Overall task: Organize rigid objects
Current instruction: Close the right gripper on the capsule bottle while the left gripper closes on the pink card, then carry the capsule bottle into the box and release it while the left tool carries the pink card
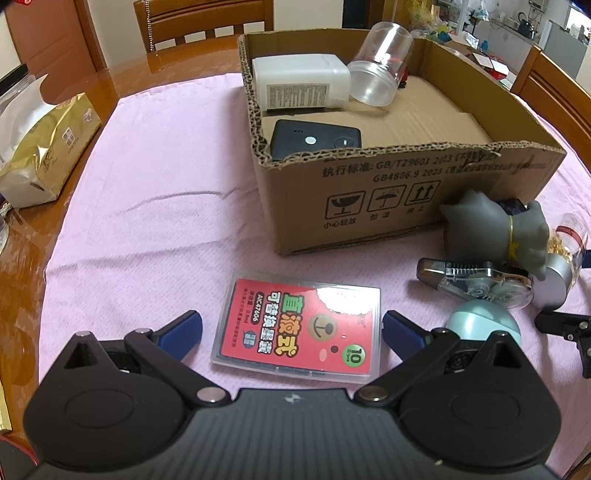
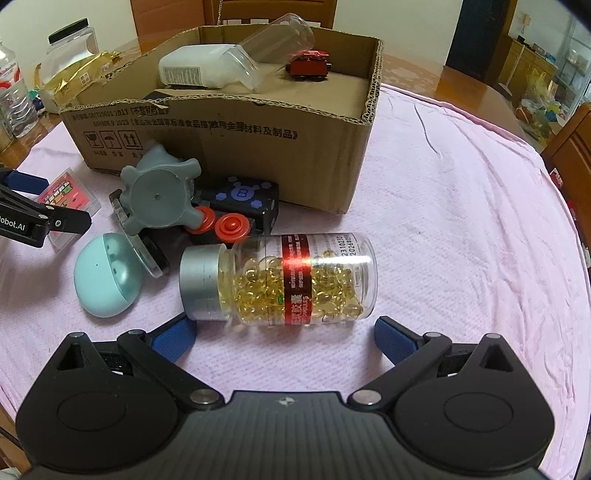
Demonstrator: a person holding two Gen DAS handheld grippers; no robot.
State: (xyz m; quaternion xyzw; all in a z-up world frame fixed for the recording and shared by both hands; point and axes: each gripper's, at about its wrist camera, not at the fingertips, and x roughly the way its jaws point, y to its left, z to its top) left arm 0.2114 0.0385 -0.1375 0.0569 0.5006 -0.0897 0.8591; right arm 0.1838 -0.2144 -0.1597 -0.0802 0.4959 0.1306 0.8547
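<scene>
My left gripper is open, its blue fingertips on either side of a flat clear case with a red card on the pink cloth. My right gripper is open just in front of a lying capsule bottle with a silver cap. The cardboard box holds a white container, a clear jar, a black device and a red toy car. On the cloth beside it lie a grey figure, a teal case, a tape dispenser and a black block.
A gold tissue pack lies at the table's left edge. Wooden chairs stand behind the table. A plastic bottle and a jar stand left of the box. The left gripper also shows in the right wrist view.
</scene>
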